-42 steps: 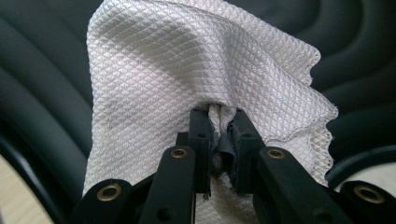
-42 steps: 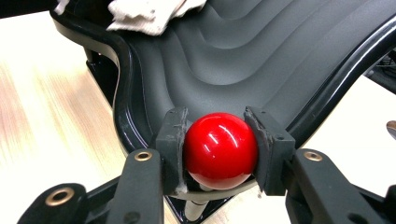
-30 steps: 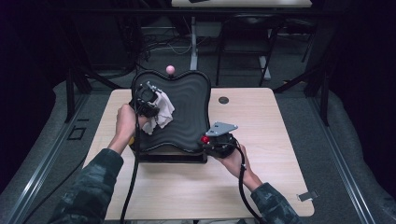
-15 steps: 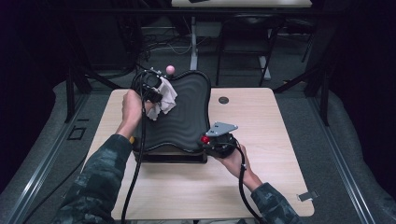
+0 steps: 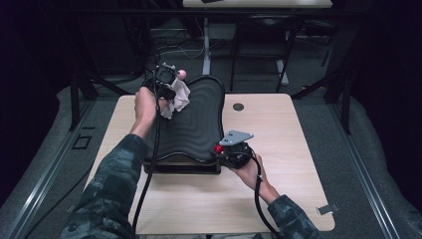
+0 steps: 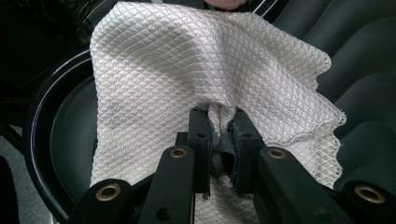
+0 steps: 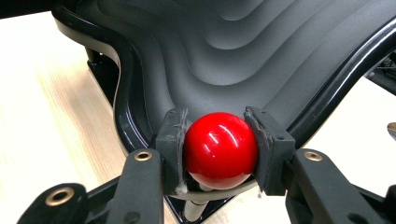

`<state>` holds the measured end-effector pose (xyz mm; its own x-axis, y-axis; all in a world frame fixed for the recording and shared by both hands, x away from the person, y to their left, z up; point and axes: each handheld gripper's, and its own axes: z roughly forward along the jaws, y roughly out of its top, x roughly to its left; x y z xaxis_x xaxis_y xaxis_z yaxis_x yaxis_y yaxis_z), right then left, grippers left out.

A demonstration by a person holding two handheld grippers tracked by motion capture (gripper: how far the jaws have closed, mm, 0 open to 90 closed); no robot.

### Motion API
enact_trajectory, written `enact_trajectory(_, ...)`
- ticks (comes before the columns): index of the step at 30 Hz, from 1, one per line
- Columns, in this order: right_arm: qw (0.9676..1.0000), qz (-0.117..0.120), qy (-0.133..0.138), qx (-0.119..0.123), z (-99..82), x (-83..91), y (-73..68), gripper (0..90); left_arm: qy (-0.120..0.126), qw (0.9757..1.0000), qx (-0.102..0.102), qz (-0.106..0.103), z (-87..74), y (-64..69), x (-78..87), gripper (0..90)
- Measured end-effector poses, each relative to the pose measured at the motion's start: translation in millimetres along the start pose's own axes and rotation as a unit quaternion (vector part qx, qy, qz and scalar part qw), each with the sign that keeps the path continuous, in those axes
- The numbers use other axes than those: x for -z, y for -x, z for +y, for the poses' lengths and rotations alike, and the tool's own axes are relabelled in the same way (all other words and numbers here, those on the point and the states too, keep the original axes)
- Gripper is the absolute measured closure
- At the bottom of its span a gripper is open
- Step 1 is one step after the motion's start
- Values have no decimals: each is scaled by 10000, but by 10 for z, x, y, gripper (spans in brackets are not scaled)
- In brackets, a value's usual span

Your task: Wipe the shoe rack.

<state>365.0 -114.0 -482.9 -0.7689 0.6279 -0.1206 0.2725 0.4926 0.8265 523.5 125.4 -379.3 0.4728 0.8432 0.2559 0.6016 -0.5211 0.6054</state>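
Table (image 5: pixel 298 129) is carrying a black ridged tray (image 5: pixel 199 124) on a stand — the tray is sitting left of centre, running from the near edge to the far edge. Left gripper (image 5: pixel 171 92) is hovering over the tray's far-left corner, jaws clamping narrow on a bunched white cloth (image 6: pixel 205 70); the cloth is hanging against the tray surface there. Right gripper (image 5: pixel 226 149) is sitting at the tray's near-right corner, jaws pinching a red ball (image 7: pixel 220 148) — a knob on a post at that corner.
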Motion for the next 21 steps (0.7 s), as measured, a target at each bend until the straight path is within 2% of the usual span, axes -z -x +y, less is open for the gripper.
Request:
enact_trajectory(1,10000,-1,0,2,0,0,0,600,-35,10000,-55,-9,2,8,2,819)
enact_trajectory(4,10000,40,36,-3,-2,-4,1,600,-74,9999,-53,-78,-10,15,5,822)
enact_trajectory(5,10000,-43,-24,8,2,3,-4,600,-82,9999,-41,-102,-18,14,7,822)
enact_trajectory(7,10000,-14,3,2,1,0,-5,600,-65,9999,1,-150,-37,13,7,823)
enact_trajectory(14,10000,-28,-8,4,1,1,-5,600,12,9997,-64,-233,-153,66,29,825)
enact_trajectory(17,10000,47,51,-12,-2,-7,-3,600,-3,9996,-204,-188,-203,113,41,825)
enact_trajectory(21,10000,19,31,-8,-2,-5,-3,600,-30,9993,-227,-289,-283,157,59,825)
